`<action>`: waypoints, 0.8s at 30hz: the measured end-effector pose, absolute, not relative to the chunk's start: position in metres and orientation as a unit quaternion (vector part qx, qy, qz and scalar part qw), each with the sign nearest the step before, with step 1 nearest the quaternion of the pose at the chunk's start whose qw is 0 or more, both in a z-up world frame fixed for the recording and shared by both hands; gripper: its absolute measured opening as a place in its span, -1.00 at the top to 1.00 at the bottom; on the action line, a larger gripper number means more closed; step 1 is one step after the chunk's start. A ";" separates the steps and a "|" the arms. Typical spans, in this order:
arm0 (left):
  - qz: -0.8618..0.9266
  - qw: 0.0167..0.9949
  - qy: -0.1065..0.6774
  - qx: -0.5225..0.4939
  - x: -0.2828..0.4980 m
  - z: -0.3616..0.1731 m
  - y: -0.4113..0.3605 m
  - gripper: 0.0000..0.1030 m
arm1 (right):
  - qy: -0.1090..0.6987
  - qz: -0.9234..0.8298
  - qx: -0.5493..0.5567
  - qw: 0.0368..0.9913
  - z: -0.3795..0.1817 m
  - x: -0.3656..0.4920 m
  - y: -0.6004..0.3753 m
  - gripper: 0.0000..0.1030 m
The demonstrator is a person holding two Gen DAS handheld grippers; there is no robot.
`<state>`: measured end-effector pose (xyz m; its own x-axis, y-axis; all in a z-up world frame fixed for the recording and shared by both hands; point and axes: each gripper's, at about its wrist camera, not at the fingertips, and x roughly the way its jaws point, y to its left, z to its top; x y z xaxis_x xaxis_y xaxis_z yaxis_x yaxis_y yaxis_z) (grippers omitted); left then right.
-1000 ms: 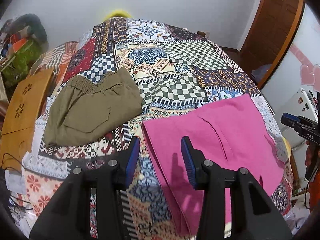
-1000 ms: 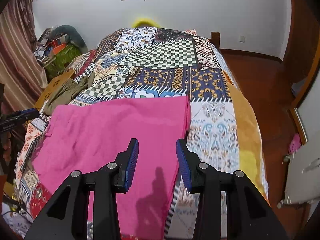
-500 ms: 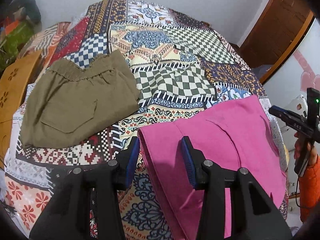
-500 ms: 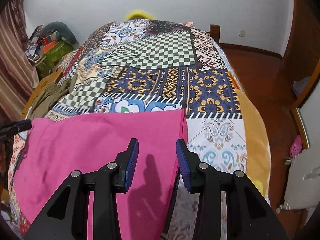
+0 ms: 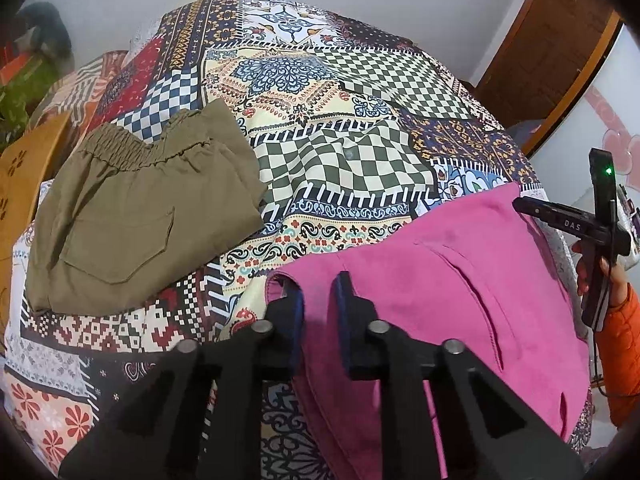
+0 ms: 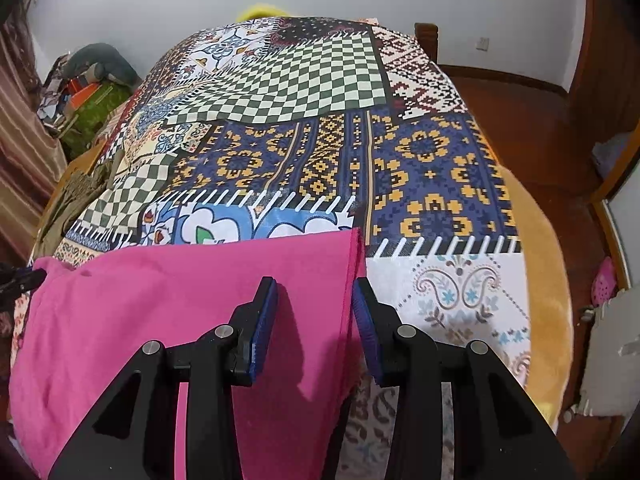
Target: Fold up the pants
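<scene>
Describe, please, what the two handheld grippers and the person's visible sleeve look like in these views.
Both the left gripper and the right gripper are matte black frames with triangular cut-outs and silver round pivot pins. Their jaws carry ribbed blue pads. In the left wrist view, the right gripper's body bears white letters "DAS", and a black upright part on it shows a green light. The person wears an orange sleeve, with a thin black cable beside it.

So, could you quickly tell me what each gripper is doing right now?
Left gripper: just closed on the pink pants corner.
Right gripper: open, straddling the pants' edge.
</scene>
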<state>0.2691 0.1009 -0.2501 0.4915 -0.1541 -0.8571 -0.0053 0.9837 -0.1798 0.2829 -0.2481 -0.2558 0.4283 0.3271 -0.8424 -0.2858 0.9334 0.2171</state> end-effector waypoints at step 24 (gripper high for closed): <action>-0.024 0.869 0.492 -0.046 0.269 -0.257 0.103 0.95 | 0.463 0.139 -0.068 0.873 -0.260 0.289 -0.231 0.93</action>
